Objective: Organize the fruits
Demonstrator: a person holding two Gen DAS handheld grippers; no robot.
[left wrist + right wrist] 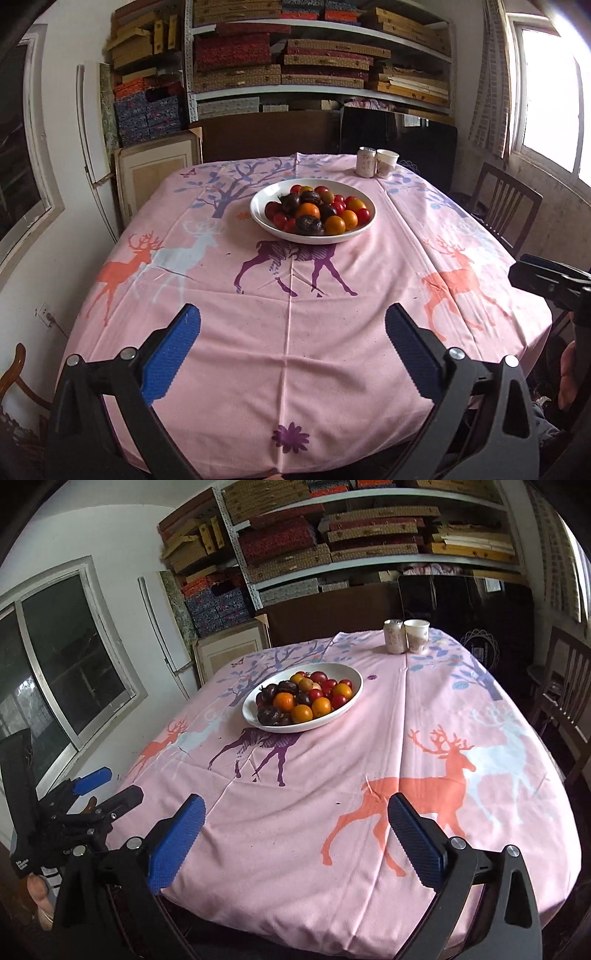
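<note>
Left gripper (291,325) spread wide, nothing between the blue pads, hovering over the near edge of the table (369,369). Right gripper (295,816) same: jaws wide apart, empty, also over the near edge, just right of the left one. Each is visible from the other's camera: right gripper at the far right edge of the left wrist view, left gripper at the lower left of the right wrist view, with the person's hand (38,893) on its handle. Fruits (317,214) are all piled in a white bowl (258,206) sitting mid-table, well apart from both grippers. Mix is oranges (308,211), small red round fruits (364,215) and dark purple-brown ones (308,225); exact kinds of the dark and red ones not clear. Bowl rests on a pink tablecloth (258,332) printed with deer and trees, partly over the purple deer. Far side of the table: a can (366,161) and a paper cup (386,163), touching or nearly so, well behind the bowl. Shelves (317,55) stacked with flat boxes behind the table, wooden chair (506,206) at the right side, window (70,657) on the left wall.
</note>
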